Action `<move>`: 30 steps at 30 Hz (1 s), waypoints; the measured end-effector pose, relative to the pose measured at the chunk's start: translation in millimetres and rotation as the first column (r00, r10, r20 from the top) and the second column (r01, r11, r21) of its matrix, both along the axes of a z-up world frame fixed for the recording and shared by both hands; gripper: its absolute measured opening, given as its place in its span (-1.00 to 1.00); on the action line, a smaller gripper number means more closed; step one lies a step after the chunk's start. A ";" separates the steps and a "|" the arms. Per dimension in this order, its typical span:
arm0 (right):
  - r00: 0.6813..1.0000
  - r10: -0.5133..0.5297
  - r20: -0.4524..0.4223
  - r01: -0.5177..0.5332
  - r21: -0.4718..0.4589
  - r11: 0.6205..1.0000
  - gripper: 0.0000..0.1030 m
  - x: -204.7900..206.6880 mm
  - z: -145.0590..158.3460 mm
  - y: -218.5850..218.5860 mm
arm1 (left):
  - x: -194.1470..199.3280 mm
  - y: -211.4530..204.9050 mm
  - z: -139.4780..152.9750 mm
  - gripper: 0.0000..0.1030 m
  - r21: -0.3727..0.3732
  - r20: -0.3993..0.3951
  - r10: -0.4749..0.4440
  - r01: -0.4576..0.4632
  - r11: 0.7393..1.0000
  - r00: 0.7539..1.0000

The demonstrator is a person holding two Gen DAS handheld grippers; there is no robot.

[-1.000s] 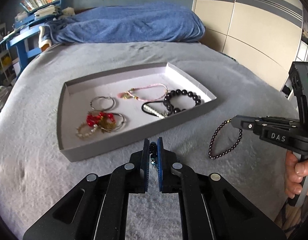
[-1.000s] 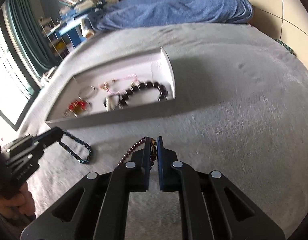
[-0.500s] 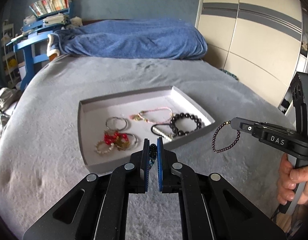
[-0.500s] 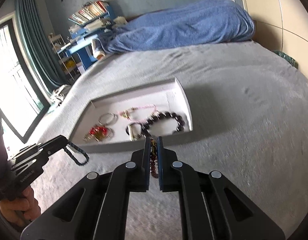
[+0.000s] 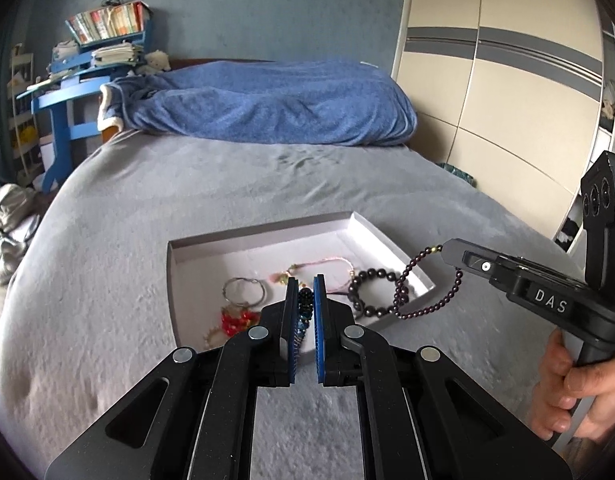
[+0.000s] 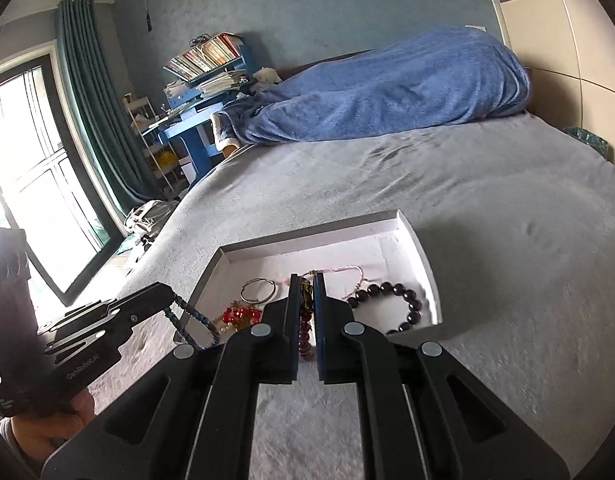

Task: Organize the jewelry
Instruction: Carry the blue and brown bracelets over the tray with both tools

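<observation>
A shallow grey tray (image 5: 172,280) lies on the grey bed cover (image 5: 227,184). In it are a black bead bracelet (image 5: 371,292), a pink cord bracelet (image 5: 327,264), a silver hoop (image 5: 243,292) and a red bead piece (image 5: 235,320). My left gripper (image 5: 306,284) is shut on a dark blue bead bracelet (image 5: 304,304), which hangs just in front of the tray's near wall. My right gripper (image 6: 306,280) is shut on a dark red bead bracelet (image 6: 305,332). From the left wrist, that dark red bracelet (image 5: 427,308) dangles over the tray's right corner.
A rumpled blue blanket (image 5: 267,104) lies at the head of the bed. A blue desk with books (image 5: 87,60) stands to the left, a wardrobe (image 5: 507,100) to the right, and a window with a green curtain (image 6: 87,100) far left. A hand (image 5: 567,392) grips the right handle.
Both grippers have risen, lifting their bracelets off the bed cover, and have closed in on the tray. The tray now sits lower in both views, behind the fingertips.
</observation>
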State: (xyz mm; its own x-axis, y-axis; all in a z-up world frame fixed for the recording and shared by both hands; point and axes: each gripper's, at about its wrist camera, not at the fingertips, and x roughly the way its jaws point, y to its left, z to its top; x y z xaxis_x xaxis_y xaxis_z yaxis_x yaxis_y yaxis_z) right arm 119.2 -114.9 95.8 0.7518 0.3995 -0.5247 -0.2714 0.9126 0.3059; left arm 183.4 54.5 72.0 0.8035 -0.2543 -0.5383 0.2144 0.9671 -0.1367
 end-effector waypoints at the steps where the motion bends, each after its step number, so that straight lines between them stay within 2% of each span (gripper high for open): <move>1: 1.000 0.000 -0.001 0.000 0.001 1.000 -0.88 2.9 -1.1 1.7 | 2.3 0.9 -0.1 -0.85 -0.005 0.000 0.002 -0.002 1.000 1.000; 14: 0.999 0.019 -0.033 -0.019 0.003 1.000 -0.88 43.9 -20.7 22.4 | 56.8 -4.8 -1.2 -0.85 -0.019 0.020 -0.028 0.028 0.999 0.999; 23: 0.995 0.064 -0.075 -0.064 0.001 0.998 -0.88 65.6 -37.4 44.8 | 105.2 12.8 -25.4 -0.85 -0.047 -0.043 0.014 -0.016 0.999 0.999; 30: 0.984 0.100 -0.145 -0.101 -0.002 0.995 -0.88 81.9 -59.4 61.4 | 117.6 30.0 -43.7 -0.85 -0.022 -0.089 0.072 -0.075 0.997 0.993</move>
